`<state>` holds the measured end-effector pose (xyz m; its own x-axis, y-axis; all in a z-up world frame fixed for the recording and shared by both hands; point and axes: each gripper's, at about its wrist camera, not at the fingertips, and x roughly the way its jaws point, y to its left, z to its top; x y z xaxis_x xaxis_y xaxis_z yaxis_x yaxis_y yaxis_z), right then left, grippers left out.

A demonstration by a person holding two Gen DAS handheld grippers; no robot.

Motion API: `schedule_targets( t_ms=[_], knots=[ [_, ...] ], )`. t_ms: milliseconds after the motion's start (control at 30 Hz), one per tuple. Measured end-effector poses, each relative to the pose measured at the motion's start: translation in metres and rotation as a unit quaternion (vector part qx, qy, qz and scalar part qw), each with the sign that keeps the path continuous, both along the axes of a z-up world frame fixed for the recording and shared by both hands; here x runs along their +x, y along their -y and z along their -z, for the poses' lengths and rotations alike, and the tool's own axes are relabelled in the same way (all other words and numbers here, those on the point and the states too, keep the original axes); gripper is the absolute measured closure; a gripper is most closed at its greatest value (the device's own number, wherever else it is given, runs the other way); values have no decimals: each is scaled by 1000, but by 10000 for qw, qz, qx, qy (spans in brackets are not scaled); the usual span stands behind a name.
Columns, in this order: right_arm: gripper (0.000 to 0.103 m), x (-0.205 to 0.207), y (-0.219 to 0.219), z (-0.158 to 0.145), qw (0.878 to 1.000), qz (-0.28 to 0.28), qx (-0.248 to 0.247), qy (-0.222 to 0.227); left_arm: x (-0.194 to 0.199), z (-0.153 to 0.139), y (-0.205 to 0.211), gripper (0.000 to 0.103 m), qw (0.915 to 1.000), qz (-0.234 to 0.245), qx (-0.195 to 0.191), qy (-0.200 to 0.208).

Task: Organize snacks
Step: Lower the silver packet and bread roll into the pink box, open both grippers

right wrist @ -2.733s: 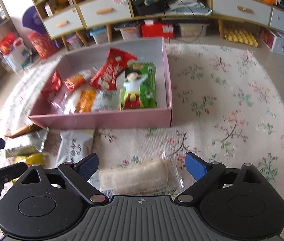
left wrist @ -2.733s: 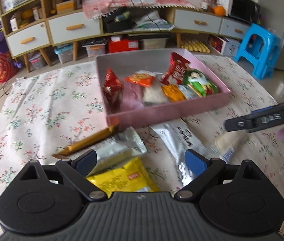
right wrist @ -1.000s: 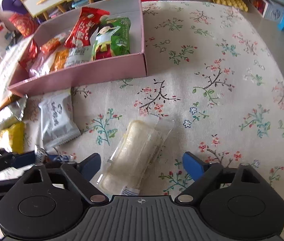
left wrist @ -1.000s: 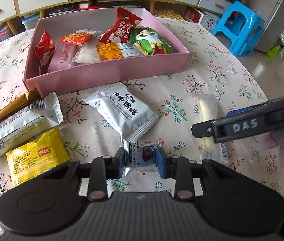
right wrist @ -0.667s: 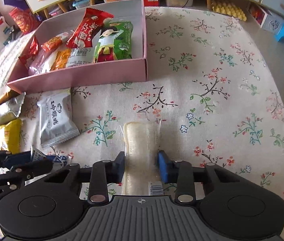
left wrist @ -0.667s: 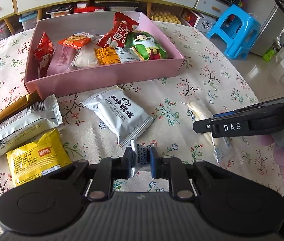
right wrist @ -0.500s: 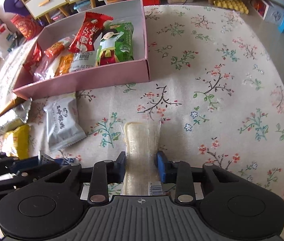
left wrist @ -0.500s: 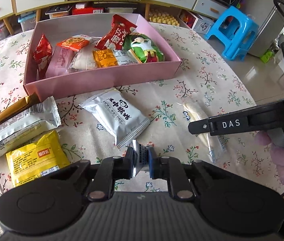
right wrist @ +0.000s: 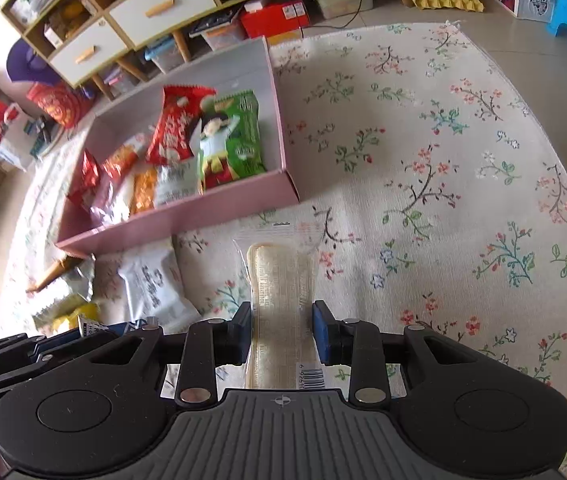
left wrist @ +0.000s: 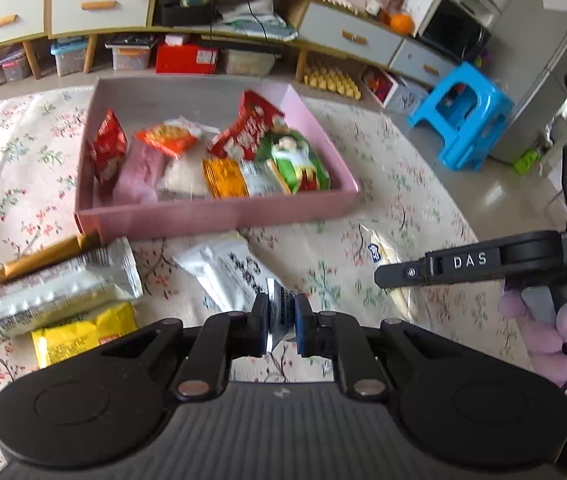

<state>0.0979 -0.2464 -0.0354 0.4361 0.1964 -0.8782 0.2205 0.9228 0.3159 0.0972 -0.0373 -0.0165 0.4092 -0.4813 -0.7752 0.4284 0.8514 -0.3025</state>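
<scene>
Since a second ago both snacks are raised: the small blue-and-silver packet (left wrist: 279, 314) is clamped by the left hand-held gripper (left wrist: 279, 320), the pale bread pack (right wrist: 282, 300) by the right hand-held gripper (right wrist: 282, 332).

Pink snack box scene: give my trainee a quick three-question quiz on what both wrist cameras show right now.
1. True or false: the right hand-held gripper is shut on a long pale snack bar in clear wrap.
2. What does the left hand-held gripper pinch? A) yellow packet B) small blue-and-silver chocolate wrapper C) green packet
3. Fill in: the green cartoon packet lies inside the ____ box.

Key: 1 true. 2 B, the small blue-and-silver chocolate wrapper; the yellow packet lies on the floral cloth. 3 pink.
</scene>
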Motion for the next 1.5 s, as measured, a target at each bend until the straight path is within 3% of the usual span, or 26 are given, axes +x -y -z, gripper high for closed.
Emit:
schedule_targets(
  t_ms=[467, 900, 1500],
  knots=[
    [73, 32, -10, -30, 9964, 240, 400, 705, 44, -22, -26, 92, 9934, -922, -379, 568],
    [73, 81, -31, -8, 9928, 314, 569, 1010, 81, -5, -42, 91, 9811, -1684, -787, 533],
    [74, 144, -37, 4, 9899, 346, 631, 1222, 92, 9, -39, 91, 9752, -1995, -553, 779]
  ],
)
